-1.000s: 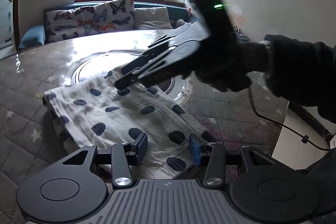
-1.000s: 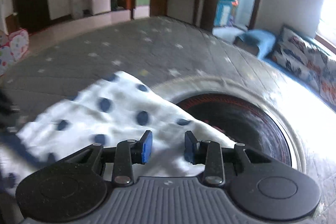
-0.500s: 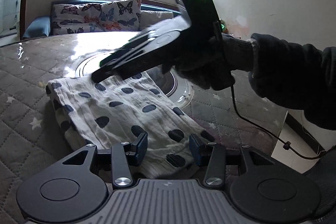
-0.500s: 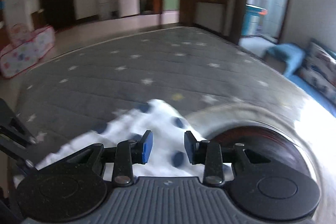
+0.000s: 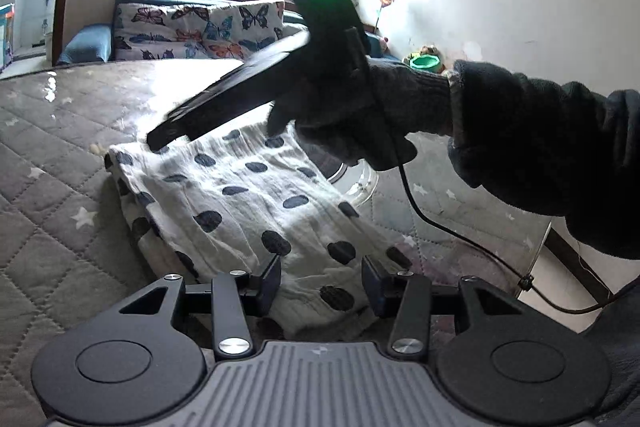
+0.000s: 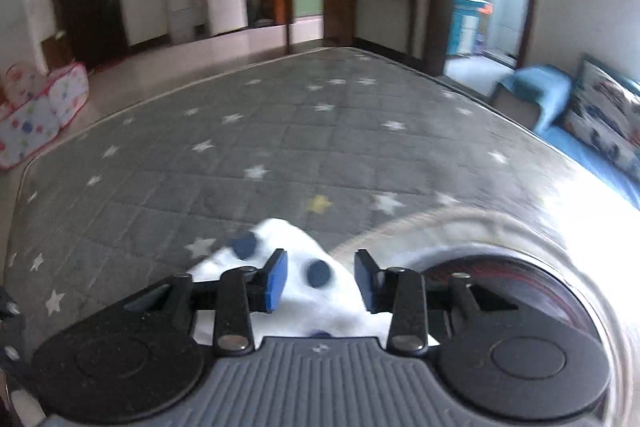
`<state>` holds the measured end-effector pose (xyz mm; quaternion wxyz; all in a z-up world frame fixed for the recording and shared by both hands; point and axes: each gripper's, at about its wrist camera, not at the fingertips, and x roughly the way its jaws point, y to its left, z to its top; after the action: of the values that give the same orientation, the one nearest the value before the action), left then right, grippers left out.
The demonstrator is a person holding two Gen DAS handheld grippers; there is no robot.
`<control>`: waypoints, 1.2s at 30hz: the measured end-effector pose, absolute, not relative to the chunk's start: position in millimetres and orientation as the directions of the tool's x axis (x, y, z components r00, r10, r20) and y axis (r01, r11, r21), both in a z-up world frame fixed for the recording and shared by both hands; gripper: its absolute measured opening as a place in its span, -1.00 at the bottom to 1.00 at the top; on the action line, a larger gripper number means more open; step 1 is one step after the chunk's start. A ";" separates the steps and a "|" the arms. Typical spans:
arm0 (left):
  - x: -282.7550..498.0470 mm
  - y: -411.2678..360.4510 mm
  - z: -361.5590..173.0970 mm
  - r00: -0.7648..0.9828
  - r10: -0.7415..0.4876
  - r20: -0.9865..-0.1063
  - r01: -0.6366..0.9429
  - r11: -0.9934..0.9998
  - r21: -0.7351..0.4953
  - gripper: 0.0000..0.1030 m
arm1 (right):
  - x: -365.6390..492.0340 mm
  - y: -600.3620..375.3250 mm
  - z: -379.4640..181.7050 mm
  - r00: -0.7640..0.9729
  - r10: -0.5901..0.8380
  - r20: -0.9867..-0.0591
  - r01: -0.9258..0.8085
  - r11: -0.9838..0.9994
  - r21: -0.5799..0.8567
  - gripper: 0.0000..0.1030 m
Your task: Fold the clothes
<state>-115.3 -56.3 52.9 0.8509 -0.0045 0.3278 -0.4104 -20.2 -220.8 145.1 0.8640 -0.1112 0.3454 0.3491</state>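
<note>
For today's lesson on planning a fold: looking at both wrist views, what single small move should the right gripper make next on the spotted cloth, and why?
Probably ease the right gripper down and close on the far corner of the spotted cloth. Its fingers are open with that corner between them, nothing gripped. The left gripper is open too, over the near edge, so neither holds the cloth for a fold.

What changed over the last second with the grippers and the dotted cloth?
The right gripper swept across the polka-dot cloth to its far corner; that corner now shows between its open fingers. Nothing was grasped or released. The left gripper stayed open over the near edge, and the cloth stayed folded on the quilted star-pattern table cover.
</note>
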 end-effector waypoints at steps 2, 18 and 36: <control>-124.7 -51.5 58.2 0.458 -0.705 -0.541 0.696 0.663 -0.275 -0.05 | -19.9 -235.7 146.4 0.520 0.518 -0.679 -0.656 0.752 0.071 -0.21; -170.3 -41.3 51.6 0.396 -0.676 -0.622 0.683 0.669 -0.292 0.13 | -11.6 -277.2 131.3 0.555 0.476 -0.682 -0.530 0.835 0.151 0.08; -143.4 -53.2 31.3 0.410 -0.619 -0.669 0.577 0.745 -0.335 0.09 | -18.8 -293.1 120.7 0.522 0.419 -0.743 -0.498 0.857 0.133 -0.76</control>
<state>-143.4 -53.2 31.3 0.8394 -0.0259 0.4096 -0.3563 -18.8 -293.1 120.7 0.8711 -0.0481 0.4118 0.2631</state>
